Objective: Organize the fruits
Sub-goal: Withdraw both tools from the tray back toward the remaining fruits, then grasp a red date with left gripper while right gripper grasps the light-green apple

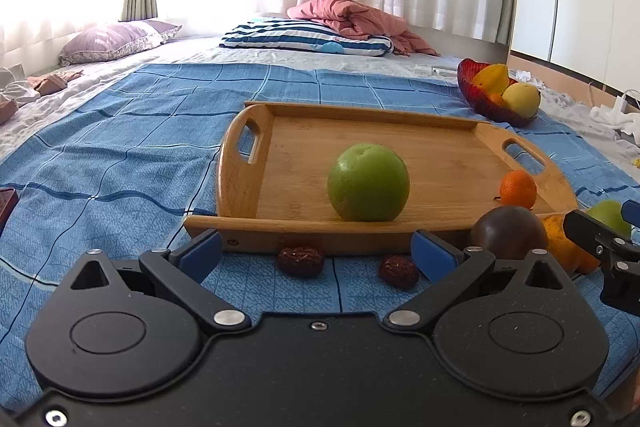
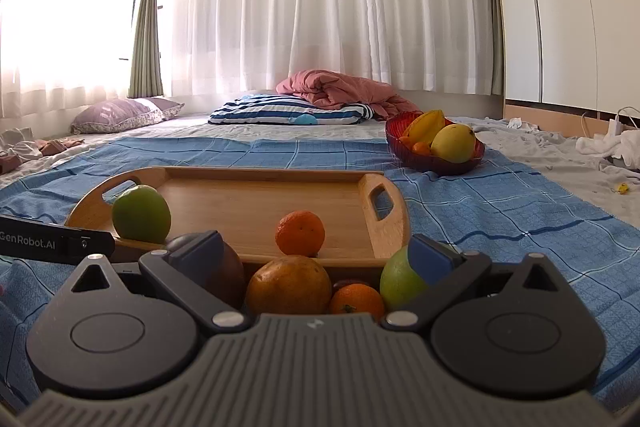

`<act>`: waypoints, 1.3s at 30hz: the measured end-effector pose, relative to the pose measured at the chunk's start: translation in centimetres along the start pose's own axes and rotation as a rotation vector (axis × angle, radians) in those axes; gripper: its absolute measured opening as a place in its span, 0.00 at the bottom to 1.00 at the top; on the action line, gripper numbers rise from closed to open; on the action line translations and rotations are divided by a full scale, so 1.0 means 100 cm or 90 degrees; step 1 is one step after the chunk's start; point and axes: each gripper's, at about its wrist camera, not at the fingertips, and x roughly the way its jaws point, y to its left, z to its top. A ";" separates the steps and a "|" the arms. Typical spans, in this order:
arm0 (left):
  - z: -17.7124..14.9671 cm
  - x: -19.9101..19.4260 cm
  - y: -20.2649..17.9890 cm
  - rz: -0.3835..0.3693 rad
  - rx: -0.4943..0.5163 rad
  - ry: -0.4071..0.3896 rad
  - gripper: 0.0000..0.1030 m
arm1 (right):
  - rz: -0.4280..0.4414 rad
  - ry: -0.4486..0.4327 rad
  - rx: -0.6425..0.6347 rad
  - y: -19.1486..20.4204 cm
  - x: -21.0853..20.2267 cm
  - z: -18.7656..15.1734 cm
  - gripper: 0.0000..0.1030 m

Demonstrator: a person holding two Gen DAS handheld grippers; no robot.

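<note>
A wooden tray [image 1: 440, 163] [image 2: 248, 203] lies on the blue cloth with a green apple [image 1: 368, 182] [image 2: 141, 214] and a small orange [image 1: 518, 189] [image 2: 300, 233] in it. My left gripper [image 1: 318, 253] is open just before the tray's near rim, above two red dates [image 1: 301, 261] [image 1: 398, 271]. A dark brown fruit [image 1: 508, 233] [image 2: 228, 267] sits to its right. My right gripper [image 2: 316, 259] is open around a large orange [image 2: 288, 285], a small tangerine [image 2: 356, 301] and a green fruit [image 2: 400, 281]; none is gripped.
A red bowl [image 1: 480, 99] [image 2: 432, 163] with a star fruit, a mango and small oranges stands far right on the cloth. Pillows [image 1: 304, 37] and a pink quilt [image 2: 336, 87] lie at the back. White clothes and cables [image 2: 612, 139] sit at the right.
</note>
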 end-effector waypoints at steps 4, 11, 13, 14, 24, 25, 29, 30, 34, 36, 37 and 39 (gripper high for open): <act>-0.005 0.001 0.002 0.009 0.000 -0.002 0.98 | -0.017 -0.005 -0.001 0.000 -0.002 -0.004 1.00; -0.010 0.002 0.002 0.014 0.013 -0.008 1.00 | -0.062 -0.020 0.013 -0.007 -0.004 -0.008 1.00; -0.010 0.004 0.003 0.021 0.008 -0.005 1.00 | -0.080 -0.025 0.014 -0.010 -0.005 -0.007 1.00; -0.010 0.004 0.004 0.024 0.006 -0.004 1.00 | -0.094 -0.026 0.014 -0.011 -0.005 -0.007 1.00; -0.011 0.005 0.016 0.038 -0.033 -0.010 0.99 | -0.186 0.006 0.061 -0.038 0.003 -0.003 0.93; -0.012 0.005 0.016 0.038 -0.032 -0.011 0.99 | -0.183 0.013 0.068 -0.041 0.005 -0.003 0.92; -0.014 0.004 0.011 0.041 -0.004 -0.020 0.95 | -0.157 0.031 0.121 -0.053 0.009 -0.003 0.90; -0.014 0.003 0.010 0.038 0.002 -0.022 0.92 | -0.155 0.036 0.131 -0.056 0.010 -0.003 0.89; -0.014 0.005 0.007 0.033 0.009 -0.014 0.81 | -0.154 0.048 0.155 -0.061 0.014 -0.004 0.80; -0.014 0.007 0.005 0.038 0.012 -0.007 0.69 | -0.144 0.053 0.161 -0.061 0.015 -0.003 0.77; -0.014 0.007 0.005 0.038 0.014 -0.002 0.67 | -0.140 0.056 0.163 -0.061 0.016 -0.003 0.74; -0.014 0.009 0.004 0.034 0.014 0.004 0.62 | -0.134 0.062 0.169 -0.060 0.018 -0.002 0.70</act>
